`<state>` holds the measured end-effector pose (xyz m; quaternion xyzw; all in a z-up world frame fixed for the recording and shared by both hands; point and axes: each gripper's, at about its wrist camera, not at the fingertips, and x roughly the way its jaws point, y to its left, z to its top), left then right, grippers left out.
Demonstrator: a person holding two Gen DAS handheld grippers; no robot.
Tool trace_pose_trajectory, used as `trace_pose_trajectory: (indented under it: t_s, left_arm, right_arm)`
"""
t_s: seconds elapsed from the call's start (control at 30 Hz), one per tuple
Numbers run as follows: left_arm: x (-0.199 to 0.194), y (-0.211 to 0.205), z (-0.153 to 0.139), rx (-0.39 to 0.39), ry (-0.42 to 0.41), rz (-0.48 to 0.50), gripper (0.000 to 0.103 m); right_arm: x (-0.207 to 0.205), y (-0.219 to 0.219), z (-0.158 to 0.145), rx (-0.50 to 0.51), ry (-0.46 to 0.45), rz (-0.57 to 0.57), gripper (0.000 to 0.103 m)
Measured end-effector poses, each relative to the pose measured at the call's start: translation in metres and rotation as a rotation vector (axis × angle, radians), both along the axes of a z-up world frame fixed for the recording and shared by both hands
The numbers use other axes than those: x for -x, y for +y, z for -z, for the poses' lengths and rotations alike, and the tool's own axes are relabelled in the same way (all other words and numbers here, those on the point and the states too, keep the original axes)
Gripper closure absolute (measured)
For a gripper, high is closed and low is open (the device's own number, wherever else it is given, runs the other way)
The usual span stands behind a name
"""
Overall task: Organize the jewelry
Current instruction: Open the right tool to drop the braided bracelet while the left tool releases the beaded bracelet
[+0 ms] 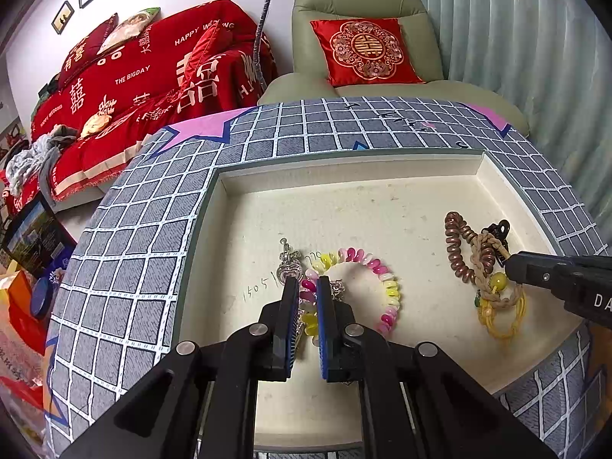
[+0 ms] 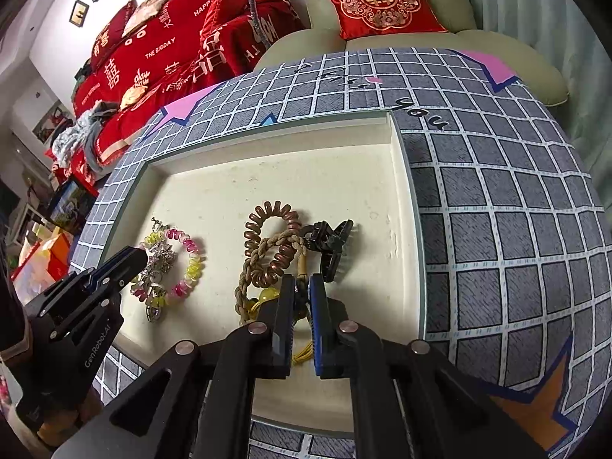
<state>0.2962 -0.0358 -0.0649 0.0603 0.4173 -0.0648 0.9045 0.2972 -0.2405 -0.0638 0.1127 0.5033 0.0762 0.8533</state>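
tray (image 1: 237, 267): lying on the table cover (image 1: 126, 252), armchair (image 1: 359, 4) standing behind
beaded bracelet (image 1: 382, 283): lying in the tray's left part, metal charms (image 1: 287, 267) touching its left side
coil band (image 2: 267, 241): lying right of the bracelet, tangled with a braided cord (image 2: 260, 260)
claw clip (image 2: 329, 244): sitting just right of the coil band

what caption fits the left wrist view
Left tongs pinch the pink-yellow bead bracelet in the cream tray.
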Motion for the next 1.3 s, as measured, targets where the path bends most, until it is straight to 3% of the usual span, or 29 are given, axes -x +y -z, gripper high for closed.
trace_pose_trajectory:
  t_s: [0.07,0.13,0.17,0.4,0.47,0.67,0.9,1.1,1.3]
  left_arm:
    - [0.000,0.000,0.000,-0.001,-0.002,0.000,0.085]
    - [0.001,0.000,-0.002,-0.001,-0.011,-0.003,0.085]
    - [0.001,0.000,-0.003,0.001,-0.013,-0.004,0.085]
    - [0.004,0.001,-0.009,0.012,-0.022,-0.003,0.085]
    - [0.005,0.002,-0.010,0.017,-0.020,-0.003,0.085]
    - [0.005,0.007,-0.017,0.060,-0.023,-0.002,0.085]
    - [0.003,0.005,-0.020,0.064,-0.020,-0.002,0.085]
    - [-0.006,-0.002,-0.006,0.035,0.055,0.021,0.085]
    - [-0.007,-0.003,-0.001,0.031,0.070,0.016,0.085]
  right_arm:
    - [0.000,-0.003,0.000,-0.014,0.001,0.006,0.082]
    - [0.001,-0.005,-0.001,-0.032,-0.001,0.011,0.060]
    - [0.002,-0.006,-0.002,-0.035,-0.006,0.015,0.056]
    - [0.008,-0.006,-0.011,-0.056,-0.026,0.014,0.054]
    - [0.009,-0.005,-0.014,-0.066,-0.031,0.015,0.044]
    - [0.014,-0.007,-0.021,-0.091,-0.041,0.021,0.034]
    - [0.018,-0.009,-0.030,-0.095,-0.064,0.022,0.034]
    - [0.020,-0.010,-0.030,-0.106,-0.055,0.027,0.034]
    - [0.022,-0.011,-0.031,-0.104,-0.059,0.024,0.033]
